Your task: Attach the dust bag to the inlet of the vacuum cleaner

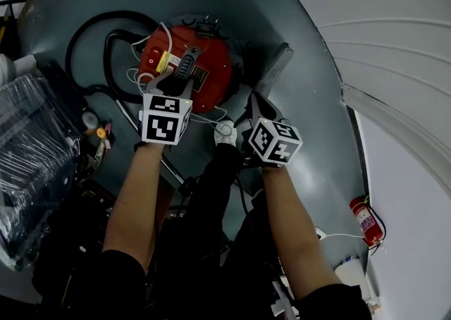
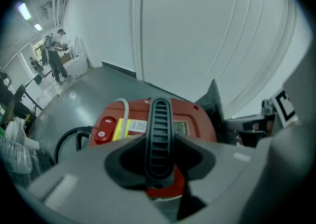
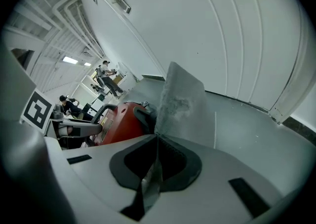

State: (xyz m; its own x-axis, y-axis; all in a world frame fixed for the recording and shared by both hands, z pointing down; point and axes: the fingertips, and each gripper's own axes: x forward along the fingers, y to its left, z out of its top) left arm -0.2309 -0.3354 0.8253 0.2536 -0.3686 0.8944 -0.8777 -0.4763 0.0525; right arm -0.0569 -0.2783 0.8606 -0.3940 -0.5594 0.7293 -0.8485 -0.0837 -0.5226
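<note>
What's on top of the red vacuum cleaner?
A black ribbed handle, clamped between the jaws of the left gripper, with a red switch, yellow label and white cord beside it. The gripper hides the handle's near end.

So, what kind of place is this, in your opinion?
Probably a workshop or lab hall, not a home: a painted grey floor, a fire extinguisher by the white wall, and people standing at tables in the background.

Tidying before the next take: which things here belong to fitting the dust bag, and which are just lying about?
Job: vacuum cleaner, its handle in the left gripper, dust bag in the right gripper.
Lying about: fire extinguisher, plastic-wrapped bundle.
</note>
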